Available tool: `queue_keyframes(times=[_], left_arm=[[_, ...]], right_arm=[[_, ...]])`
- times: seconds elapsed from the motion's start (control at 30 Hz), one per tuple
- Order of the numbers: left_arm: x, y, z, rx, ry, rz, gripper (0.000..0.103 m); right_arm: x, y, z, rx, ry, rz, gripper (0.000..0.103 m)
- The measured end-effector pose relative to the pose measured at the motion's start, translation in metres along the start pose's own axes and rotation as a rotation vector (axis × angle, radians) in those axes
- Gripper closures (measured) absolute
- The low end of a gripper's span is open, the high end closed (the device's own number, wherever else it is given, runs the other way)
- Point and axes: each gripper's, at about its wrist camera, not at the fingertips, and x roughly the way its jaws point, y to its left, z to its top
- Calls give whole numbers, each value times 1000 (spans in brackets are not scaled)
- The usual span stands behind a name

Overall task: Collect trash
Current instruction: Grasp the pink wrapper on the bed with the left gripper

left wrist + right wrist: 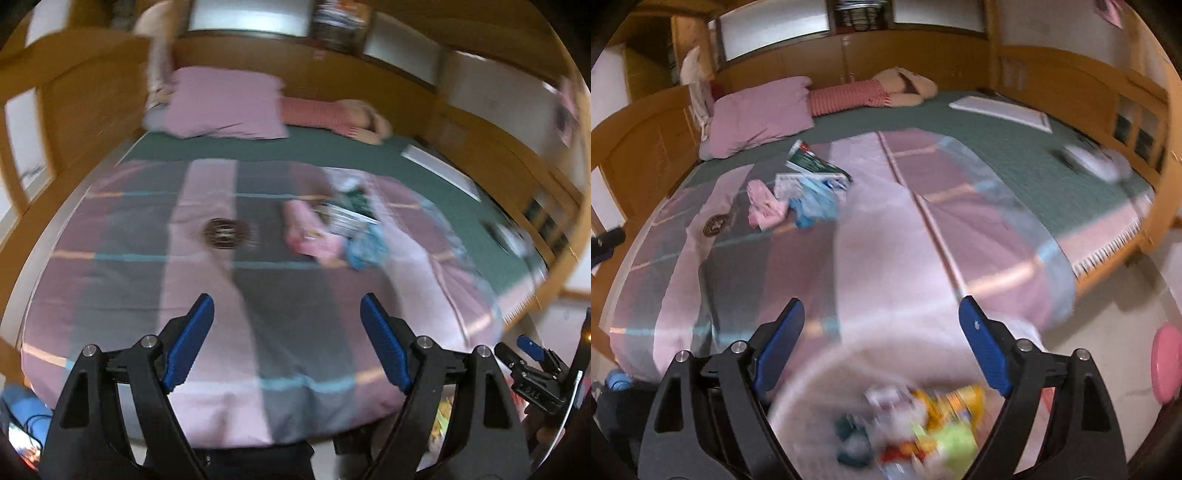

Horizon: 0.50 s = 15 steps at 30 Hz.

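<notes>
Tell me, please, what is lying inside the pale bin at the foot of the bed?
The bin holds blurred, colourful wrappers: yellow, green, red and white pieces, plus something dark teal. Whatever lies beneath that top layer is covered.

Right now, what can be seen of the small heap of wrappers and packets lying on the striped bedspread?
The heap of wrappers and packets lies on the pink and grey striped bedspread, toward the mauve pillow. It holds a crumpled pink piece, a crinkled pale blue plastic piece, a dark green packet and a white printed packet, overlapping one another. Blur hides any print. Neither gripper touches it; both are well short of it.
</notes>
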Motion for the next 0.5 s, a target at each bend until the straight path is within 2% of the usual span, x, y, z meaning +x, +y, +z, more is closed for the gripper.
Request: queue_keyframes(times=[0.1,0.17,0.3,0.43,0.5], left_arm=[[28,23,10,-31,7,57,16],[50,38,16,-52,25,79,13],[105,55,33,-109,112,60,11],[164,35,55,-23,127,35,9],[198,13,66,36,156,-10,9]], right_arm=[[31,36,26,-79,-26,-21,19],[57,63,43,-108,-8,-7,19],[88,97,54,-118,32,31,19],[98,111,43,-83,93,86,19],[99,111,34,-66,113,82,19]])
